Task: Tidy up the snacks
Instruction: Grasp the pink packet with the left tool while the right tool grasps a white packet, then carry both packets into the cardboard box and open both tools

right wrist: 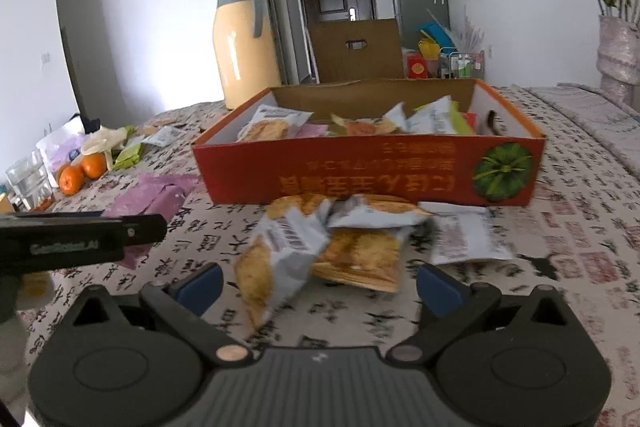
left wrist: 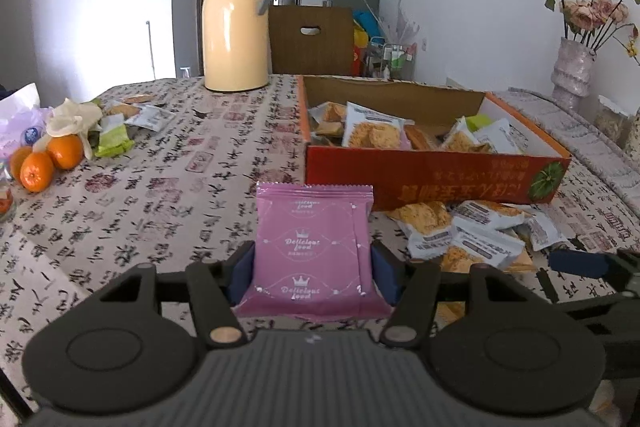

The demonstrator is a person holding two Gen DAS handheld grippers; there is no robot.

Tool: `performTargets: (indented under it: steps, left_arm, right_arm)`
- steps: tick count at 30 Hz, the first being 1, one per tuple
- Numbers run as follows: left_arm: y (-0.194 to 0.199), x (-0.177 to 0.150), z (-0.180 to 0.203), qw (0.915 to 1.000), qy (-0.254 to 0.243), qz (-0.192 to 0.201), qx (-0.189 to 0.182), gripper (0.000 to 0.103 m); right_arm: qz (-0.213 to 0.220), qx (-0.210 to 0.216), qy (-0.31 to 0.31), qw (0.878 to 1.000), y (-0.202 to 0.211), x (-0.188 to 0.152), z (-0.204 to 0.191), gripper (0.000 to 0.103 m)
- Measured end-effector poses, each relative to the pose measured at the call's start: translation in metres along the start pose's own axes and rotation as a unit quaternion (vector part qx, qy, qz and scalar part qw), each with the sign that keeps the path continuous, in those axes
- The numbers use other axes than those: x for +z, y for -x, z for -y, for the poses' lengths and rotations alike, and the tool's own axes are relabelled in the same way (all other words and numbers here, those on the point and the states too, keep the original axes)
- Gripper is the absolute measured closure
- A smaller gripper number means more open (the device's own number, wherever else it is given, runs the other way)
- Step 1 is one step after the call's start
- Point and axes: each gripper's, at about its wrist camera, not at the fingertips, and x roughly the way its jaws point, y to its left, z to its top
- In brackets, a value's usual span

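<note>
1. Left wrist view: the left gripper (left wrist: 314, 267) was closed on a pink packet (left wrist: 314, 251), pads pressing both side edges, packet upright and clear of the table (left wrist: 168, 187).
2. The orange box (left wrist: 424, 175) stood ahead and to the right, part filled.
3. Advice: carry the packet over the near wall before release; the grip on the edges looked slight.
4. The right gripper (right wrist: 320, 287) stood wide open and empty, short of the loose packets (right wrist: 320, 251) before the box.
</note>
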Motion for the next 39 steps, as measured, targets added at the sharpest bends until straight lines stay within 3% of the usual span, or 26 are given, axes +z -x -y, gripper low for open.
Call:
performTargets:
  steps: [4,7,8,11,15,20,39]
  left_arm:
    - [-0.002,0.002,-0.004,1.0,-0.001,-0.001,0.003,0.041]
    - [-0.003,0.004,-0.006,1.0,-0.004,0.003,-0.001,0.041]
    - [-0.003,0.004,-0.007,1.0,-0.005,0.003,-0.002,0.041]
    - [-0.005,0.004,-0.008,1.0,-0.006,0.003,-0.003,0.041]
    - [-0.007,0.004,-0.009,1.0,-0.004,0.002,-0.004,0.041]
    - [-0.005,0.003,-0.008,1.0,0.0,0.003,-0.006,0.041]
    - [0.013,0.024,0.012,0.9991,0.001,0.036,-0.02,0.041]
  right_arm:
    - [-0.01,-0.017,0.007,1.0,-0.017,0.004,-0.017,0.002]
    - [-0.011,-0.018,0.015,1.0,-0.025,0.005,-0.026,0.013]
    - [-0.012,-0.015,0.019,1.0,-0.027,0.006,-0.028,0.021]
    - [-0.022,-0.006,0.026,0.999,-0.032,0.006,-0.033,0.058]
    - [-0.021,0.01,0.024,0.999,-0.03,0.004,-0.033,0.072]
    - [-0.009,0.015,0.026,1.0,-0.023,0.004,-0.032,0.079]
    - [0.048,0.02,0.014,0.999,0.009,0.021,-0.014,0.08]
